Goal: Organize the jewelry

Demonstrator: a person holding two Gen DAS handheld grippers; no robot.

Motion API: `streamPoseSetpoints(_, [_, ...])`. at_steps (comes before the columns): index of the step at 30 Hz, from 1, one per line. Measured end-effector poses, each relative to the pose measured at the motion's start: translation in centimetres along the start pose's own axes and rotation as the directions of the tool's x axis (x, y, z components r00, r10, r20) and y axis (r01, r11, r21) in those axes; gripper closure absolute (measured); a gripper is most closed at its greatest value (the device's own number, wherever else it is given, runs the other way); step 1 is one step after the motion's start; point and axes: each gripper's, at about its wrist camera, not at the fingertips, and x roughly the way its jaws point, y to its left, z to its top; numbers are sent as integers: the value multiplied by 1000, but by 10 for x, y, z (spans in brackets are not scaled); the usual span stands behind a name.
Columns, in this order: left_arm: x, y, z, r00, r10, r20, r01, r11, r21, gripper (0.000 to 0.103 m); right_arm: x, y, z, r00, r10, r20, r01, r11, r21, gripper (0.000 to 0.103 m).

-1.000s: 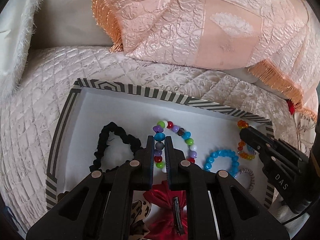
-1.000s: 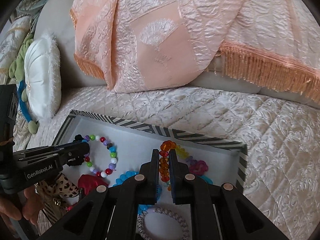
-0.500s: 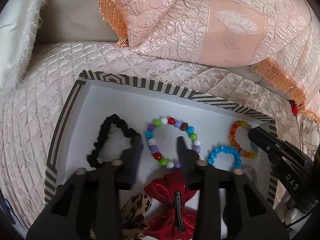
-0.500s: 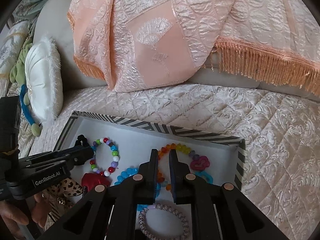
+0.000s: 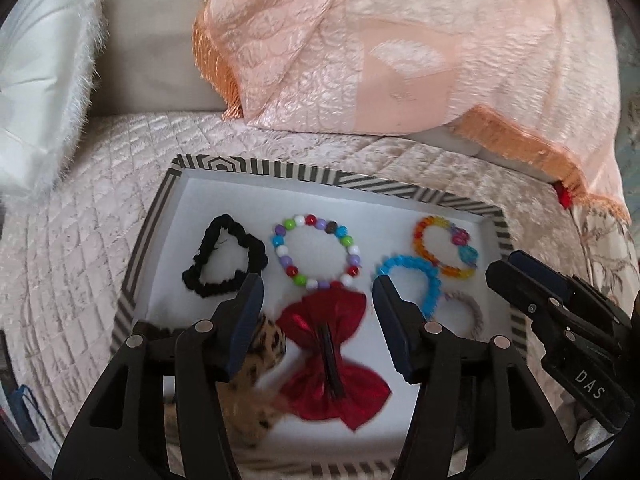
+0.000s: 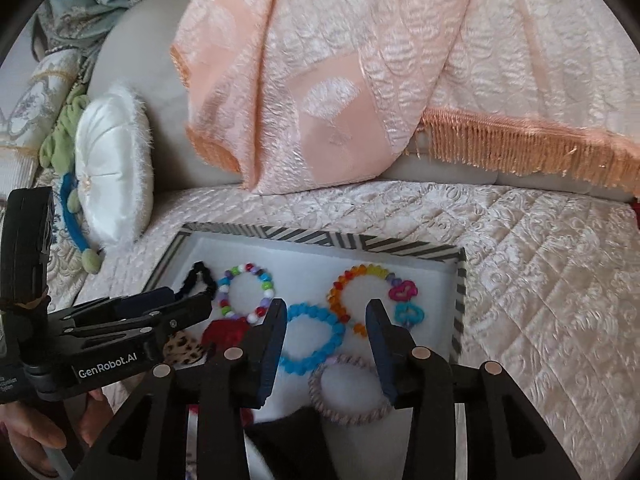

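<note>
Between the fingers of the left gripper point(image 5: 318, 294), whose jaws have just been opening and hold nothing, lies a shiny red foil bow clip point(image 5: 332, 356); just beyond its tips rests a multicoloured round-bead bracelet point(image 5: 316, 252), with a ruffled black scrunchie point(image 5: 224, 260) off to its left. The right gripper point(image 6: 326, 320) has also just been parting its jaws, empty, above a blue bead bracelet point(image 6: 310, 340) and a twisted pastel coil hair tie point(image 6: 348, 394); an orange-to-yellow bracelet with pink and teal charms point(image 6: 360, 292) sits beyond. All lie apart in a white tray with a black-striped rim point(image 5: 320, 174) on a quilted satin cover point(image 6: 540, 280). Judged from this, both tools should lift clear without snagging beads.
</note>
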Motion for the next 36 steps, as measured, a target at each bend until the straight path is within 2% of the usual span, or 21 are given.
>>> streamPoseSetpoints(3, [-17,-2,-12,1000,2,23,-2,1000,15,46,-19,5,-10,1000,6,23,-6,1000,13,64])
streamPoseSetpoints(9, [-51,-6,-45,996,26,80,-29,999,42,46,-48,26,-34,999,-30,39,31,999,-19,64])
streamPoseSetpoints(19, [-97,8,-105,992,34,123,-40,998,51,46,-95,60,-83,997,-20,73,22,999,-30,64])
streamPoseSetpoints(26, [-127,13,-144,986,43,158,-52,997,54,46,-125,87,-116,994,-45,103,52,996,-66,59])
streamPoseSetpoints(36, [-153,19,-175,977,56,205,-69,996,59,46,-144,100,-146,994,-37,99,45,996,-80,57])
